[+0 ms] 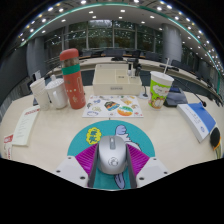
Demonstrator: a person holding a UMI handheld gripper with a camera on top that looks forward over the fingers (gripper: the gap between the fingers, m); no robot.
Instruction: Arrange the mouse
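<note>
A grey and white computer mouse (112, 154) sits between my gripper's (112, 170) two fingers, over a round teal mouse mat (88, 146) with cartoon prints. The magenta pads (88, 162) meet the mouse's left and right sides with no visible gap, so the gripper is shut on it. The mouse points away from me, wheel forward. I cannot tell whether it rests on the mat or is held just above it.
The mat lies on a pale desk (45, 140). Beyond it lie a colourful printed sheet (112, 105), a red bottle (70, 65), a white cup (57, 94), a green-and-white cup with a straw (160, 89), a white keyboard (24, 126) at left and a blue-white object (200, 118) at right.
</note>
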